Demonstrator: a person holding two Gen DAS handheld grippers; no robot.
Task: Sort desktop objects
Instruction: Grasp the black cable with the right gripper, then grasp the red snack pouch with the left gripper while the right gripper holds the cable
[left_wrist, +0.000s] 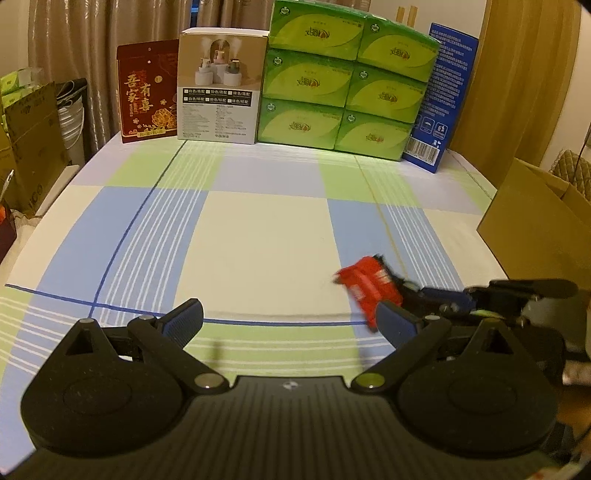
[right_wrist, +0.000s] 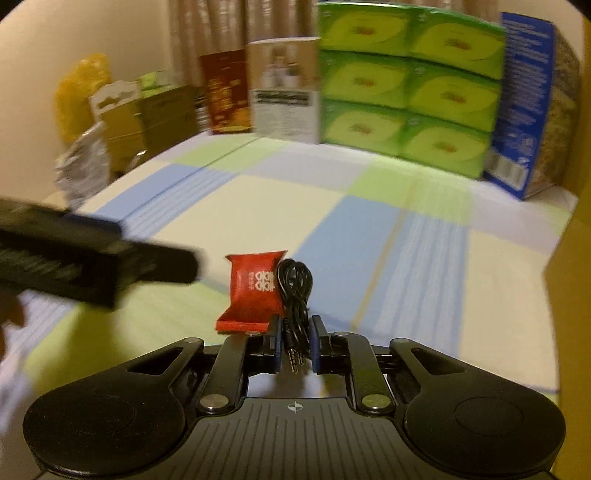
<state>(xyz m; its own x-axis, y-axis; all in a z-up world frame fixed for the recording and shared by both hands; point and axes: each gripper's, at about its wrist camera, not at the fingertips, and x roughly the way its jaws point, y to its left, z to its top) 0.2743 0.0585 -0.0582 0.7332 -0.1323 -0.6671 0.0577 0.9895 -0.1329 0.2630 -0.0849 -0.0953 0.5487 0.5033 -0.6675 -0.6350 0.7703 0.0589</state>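
Observation:
A red snack packet (right_wrist: 255, 291) and a coiled black audio cable (right_wrist: 295, 291) sit together between my right gripper's (right_wrist: 294, 341) fingers. The jaws are closed on the cable, whose plugs hang down between the blue pads (right_wrist: 275, 343). The packet leans against the left finger; I cannot tell whether it is gripped too. In the left wrist view the red packet (left_wrist: 369, 286) shows at the right with the right gripper (left_wrist: 410, 291) behind it. My left gripper (left_wrist: 291, 321) is open and empty above the checked tablecloth (left_wrist: 266, 236).
Along the back stand a red box (left_wrist: 147, 92), a white box (left_wrist: 221, 85), stacked green tissue packs (left_wrist: 343, 81) and a blue box (left_wrist: 439, 103). A cardboard box (left_wrist: 539, 225) stands at the right table edge. Cartons and bags stand off the left side.

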